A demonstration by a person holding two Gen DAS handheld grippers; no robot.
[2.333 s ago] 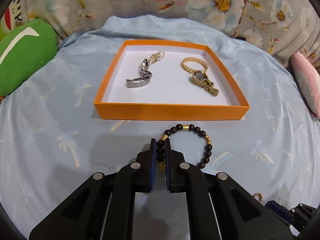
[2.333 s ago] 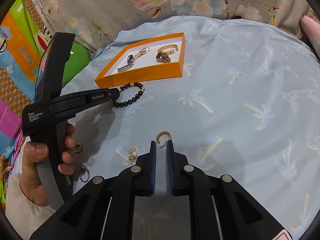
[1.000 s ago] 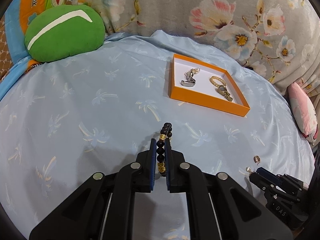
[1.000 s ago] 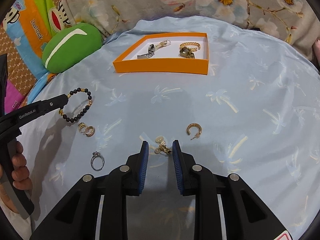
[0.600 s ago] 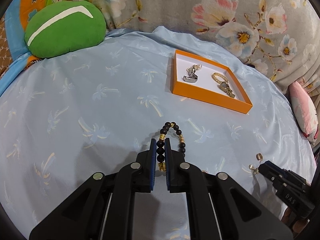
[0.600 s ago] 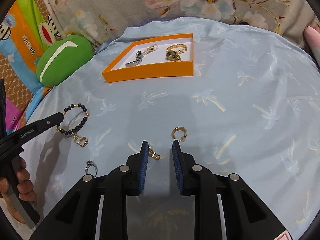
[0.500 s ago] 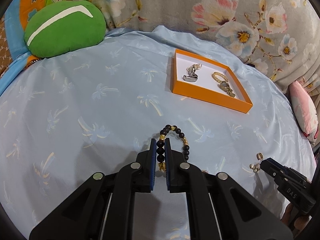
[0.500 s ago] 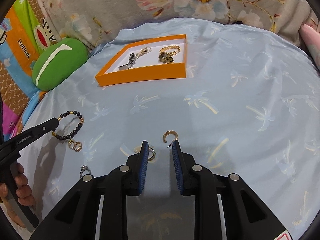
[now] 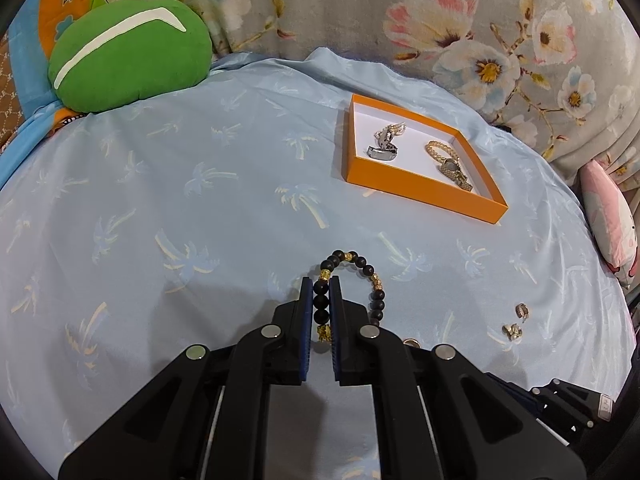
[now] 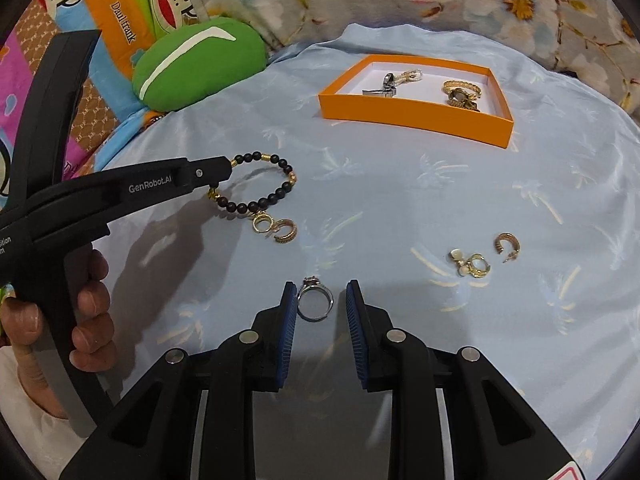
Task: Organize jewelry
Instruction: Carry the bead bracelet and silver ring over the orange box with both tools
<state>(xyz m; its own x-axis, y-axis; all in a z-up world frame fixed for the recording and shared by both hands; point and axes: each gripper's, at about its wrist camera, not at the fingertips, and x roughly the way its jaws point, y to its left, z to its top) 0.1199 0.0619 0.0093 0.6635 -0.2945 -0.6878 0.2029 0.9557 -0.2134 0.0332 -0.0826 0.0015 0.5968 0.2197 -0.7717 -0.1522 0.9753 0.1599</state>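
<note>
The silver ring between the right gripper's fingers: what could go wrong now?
The silver ring lies flat on the soft blue sheet, so the open right gripper may pinch fabric or flick it away. The left gripper grips the beaded bracelet by only a few beads; its loop hangs just over two gold earrings and might snag them.

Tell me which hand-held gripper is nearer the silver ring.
Right. The right hand-held gripper has the silver ring between its open fingers; the left hand-held gripper is off to the side, clamped on the bead bracelet.

"GenRobot.AI" is printed on the left gripper [image 10: 224, 174] arm; "Daul frank" appears on the cartoon fabric [image 10: 120, 4], upper left.
</note>
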